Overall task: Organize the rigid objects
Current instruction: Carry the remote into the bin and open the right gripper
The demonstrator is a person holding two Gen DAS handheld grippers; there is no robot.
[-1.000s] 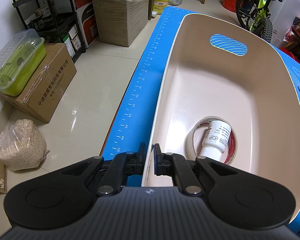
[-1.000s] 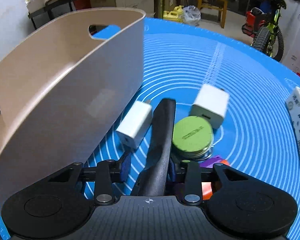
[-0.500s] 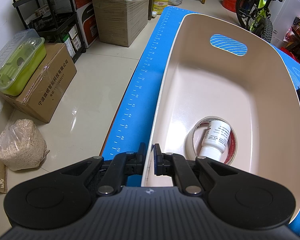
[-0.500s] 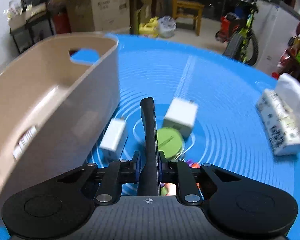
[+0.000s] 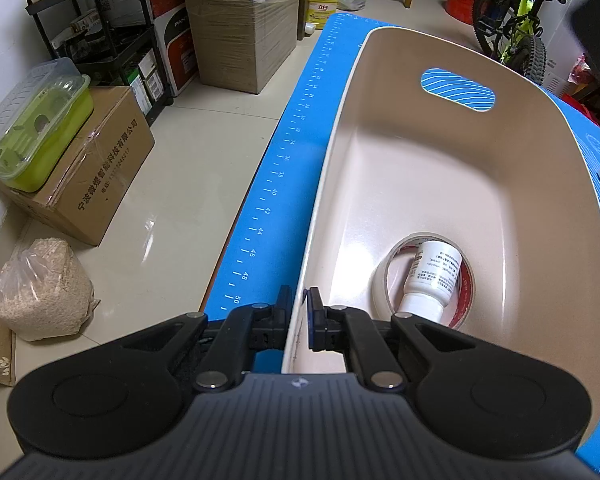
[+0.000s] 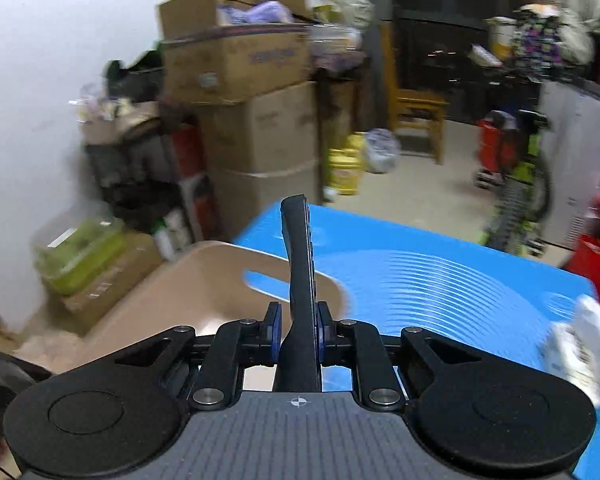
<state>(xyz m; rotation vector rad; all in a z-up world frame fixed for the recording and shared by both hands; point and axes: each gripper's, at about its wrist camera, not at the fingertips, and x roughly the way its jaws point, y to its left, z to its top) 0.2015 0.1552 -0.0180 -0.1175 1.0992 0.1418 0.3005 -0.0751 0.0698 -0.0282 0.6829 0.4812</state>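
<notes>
Cluttered storeroom, blue mat [image 6: 440, 280]: right gripper [image 6: 296, 330] just closed on the black remote [image 6: 300, 264] and lifted it (bin [image 5: 440, 200] at 10 o'clock). Left gripper [image 5: 298, 322] stays pinching the bin's rim.

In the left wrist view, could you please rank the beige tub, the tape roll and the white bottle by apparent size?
1. beige tub, by far the largest.
2. tape roll.
3. white bottle, lying inside the roll's ring.
</notes>
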